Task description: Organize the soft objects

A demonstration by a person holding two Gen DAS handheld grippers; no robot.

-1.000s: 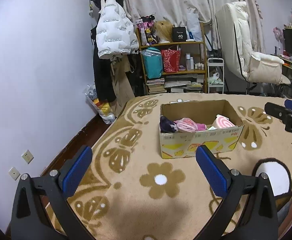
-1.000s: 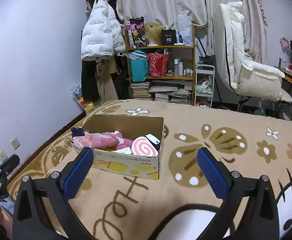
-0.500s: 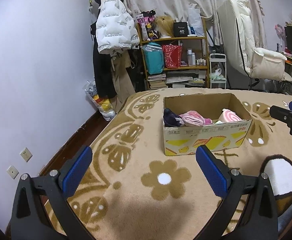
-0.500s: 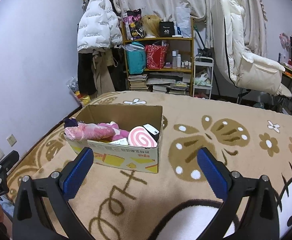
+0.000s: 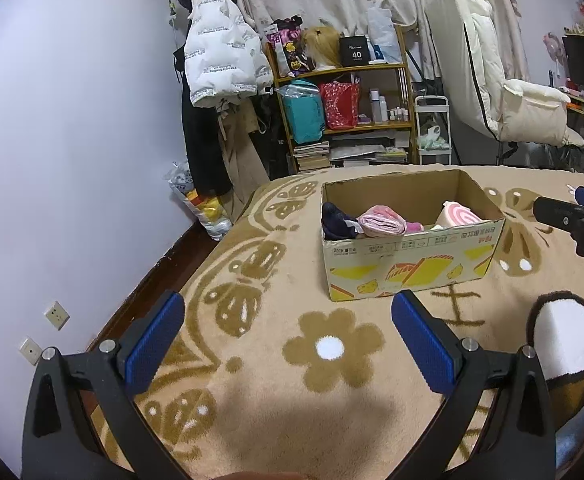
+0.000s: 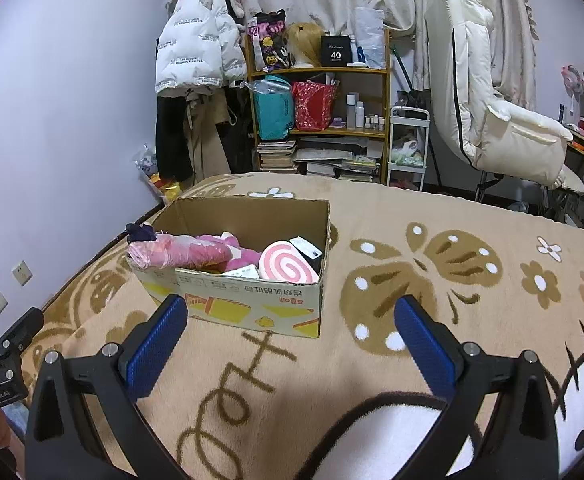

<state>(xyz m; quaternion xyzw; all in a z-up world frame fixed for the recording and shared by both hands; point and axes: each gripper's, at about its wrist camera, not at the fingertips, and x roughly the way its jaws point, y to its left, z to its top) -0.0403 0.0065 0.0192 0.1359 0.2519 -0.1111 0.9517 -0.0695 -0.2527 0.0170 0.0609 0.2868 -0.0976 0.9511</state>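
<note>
Both your grippers are spread wide with nothing between the blue pads: left gripper (image 5: 287,340) and right gripper (image 6: 289,342) hang over the tan flower-print blanket (image 5: 251,408), short of the box. Your left unit shows at the right view's lower-left edge with a white label on its body, too small to read reliably. The cardboard box (image 6: 251,304) sits open on the blanket ahead of both grippers; red printed characters run upside down along its front top edge, yellow graphics below, not legible. Inside: a rolled pink fabric bundle (image 6: 179,254) along the near-left side, a dark navy soft item (image 5: 334,220) at the left end poking over the rim, a magenta plush (image 6: 243,258) mid-box, and a pink-and-white swirl cushion (image 6: 287,266) at the right end. Beyond the bed, a wooden shelf (image 6: 320,70) carries a black card reading "40" (image 6: 336,54). A white puffer jacket (image 6: 195,52) with repeated small print hangs to its left.
</note>
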